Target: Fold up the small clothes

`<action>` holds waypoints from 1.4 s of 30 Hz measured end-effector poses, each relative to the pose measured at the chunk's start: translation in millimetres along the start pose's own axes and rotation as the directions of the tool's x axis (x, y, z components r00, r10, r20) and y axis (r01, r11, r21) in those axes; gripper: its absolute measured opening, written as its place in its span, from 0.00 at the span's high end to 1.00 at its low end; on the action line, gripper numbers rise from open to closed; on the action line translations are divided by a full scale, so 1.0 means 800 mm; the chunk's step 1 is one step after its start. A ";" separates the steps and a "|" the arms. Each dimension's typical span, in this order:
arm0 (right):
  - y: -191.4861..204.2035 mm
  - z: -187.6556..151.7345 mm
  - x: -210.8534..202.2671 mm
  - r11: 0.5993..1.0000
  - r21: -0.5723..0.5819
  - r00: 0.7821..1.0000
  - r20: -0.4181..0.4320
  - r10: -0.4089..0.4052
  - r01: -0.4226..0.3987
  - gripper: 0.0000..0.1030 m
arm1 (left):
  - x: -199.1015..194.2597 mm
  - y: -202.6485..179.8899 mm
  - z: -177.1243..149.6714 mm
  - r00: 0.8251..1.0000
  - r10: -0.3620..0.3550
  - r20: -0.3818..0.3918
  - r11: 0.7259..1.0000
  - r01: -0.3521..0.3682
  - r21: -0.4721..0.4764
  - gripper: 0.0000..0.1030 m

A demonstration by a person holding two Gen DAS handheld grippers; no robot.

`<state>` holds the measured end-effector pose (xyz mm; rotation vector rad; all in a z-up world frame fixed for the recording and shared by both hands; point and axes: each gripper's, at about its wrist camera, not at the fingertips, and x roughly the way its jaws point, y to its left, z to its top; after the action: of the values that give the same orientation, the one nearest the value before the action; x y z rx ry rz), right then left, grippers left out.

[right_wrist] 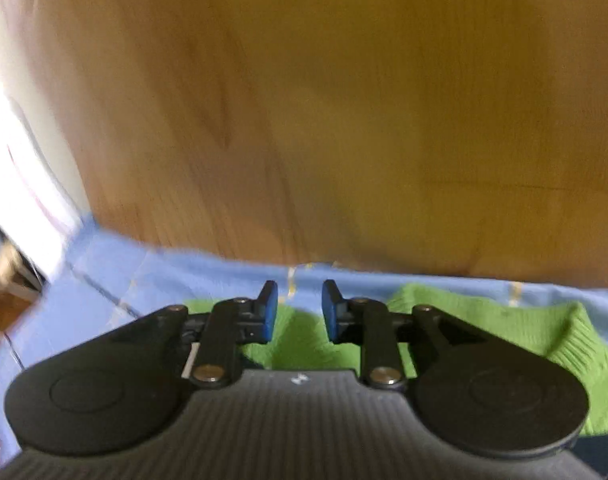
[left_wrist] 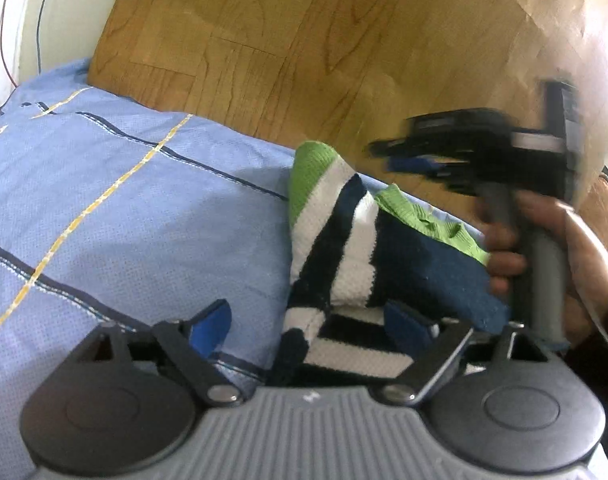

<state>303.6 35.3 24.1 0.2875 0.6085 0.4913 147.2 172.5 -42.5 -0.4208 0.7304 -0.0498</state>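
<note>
Striped sweater (left_wrist: 343, 240) lies bunched near the bedsheet (left_wrist: 104, 200) edge; left claw (left_wrist: 307, 320) and right claw (right_wrist: 300, 308) both gape.

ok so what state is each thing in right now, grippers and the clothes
left gripper: open, fingers either side of the striped fabric
right gripper: open, nothing between the fingers
striped sweater: bunched up, not folded flat, lying on the bedsheet
blue checked bedsheet: spread out under the sweater

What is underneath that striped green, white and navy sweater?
The striped sweater lies on a light blue checked bedsheet, with wooden floor beyond the bed's edge. Whatever sits directly beneath the bunched knit is covered.
</note>
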 end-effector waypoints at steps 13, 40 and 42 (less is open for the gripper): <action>-0.122 -0.068 -0.226 0.935 -0.176 0.946 0.157 -0.283 0.309 0.61 | -0.031 -0.002 0.006 0.991 -0.021 0.129 1.000 0.023 -0.014 0.13; -0.211 -0.096 -0.230 0.880 -0.010 0.873 0.136 -0.468 0.474 0.48 | 0.004 -0.008 -0.002 0.999 0.027 0.026 0.999 -0.028 0.037 0.13; -0.208 -0.099 -0.248 0.879 0.024 0.861 0.193 -0.471 0.476 0.49 | 0.005 -0.012 -0.004 0.999 0.045 0.030 0.997 -0.046 0.055 0.13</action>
<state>173.4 -199.7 -10.4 0.1499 0.4602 -0.0090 148.6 161.7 -43.3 -0.3508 0.7085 -0.0211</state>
